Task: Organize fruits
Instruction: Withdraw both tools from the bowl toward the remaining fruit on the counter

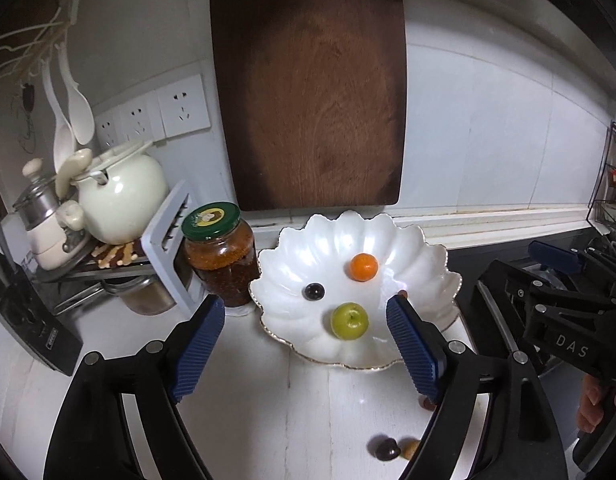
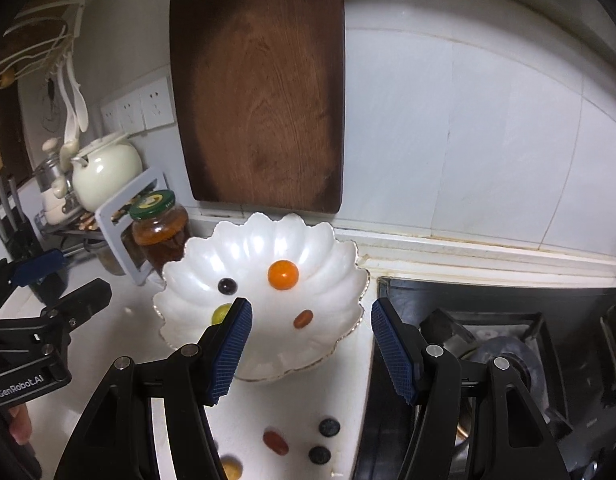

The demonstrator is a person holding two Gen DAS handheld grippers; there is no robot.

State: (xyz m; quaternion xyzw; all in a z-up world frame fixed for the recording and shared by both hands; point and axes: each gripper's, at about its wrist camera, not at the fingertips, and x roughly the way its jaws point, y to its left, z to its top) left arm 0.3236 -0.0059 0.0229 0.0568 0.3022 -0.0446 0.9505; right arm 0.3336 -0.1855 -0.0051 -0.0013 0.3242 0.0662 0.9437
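A white scalloped bowl (image 1: 428,264) (image 2: 340,256) stands on the white counter. In it lie an orange (image 1: 363,267) (image 2: 283,275), a dark grape (image 1: 314,291) (image 2: 227,285), a green fruit (image 1: 349,320) (image 2: 220,314) and a small red fruit (image 2: 303,319). My left gripper (image 1: 306,308) (image 2: 68,278) hovers open over the bowl's near side, nothing between its fingers. My right gripper (image 2: 313,308) (image 1: 524,268) is open and empty above the bowl's near right rim. Loose on the counter below are a red fruit (image 2: 275,442), two dark fruits (image 2: 329,427) (image 2: 319,455) and a yellow one (image 2: 231,468).
A green-lidded jar (image 1: 220,256) touches the bowl's left side. A brown cutting board (image 1: 308,92) leans on the tiled wall behind. A cream pot (image 1: 120,196) and a rack fill the left. A black gas stove (image 2: 508,340) borders the counter on the right.
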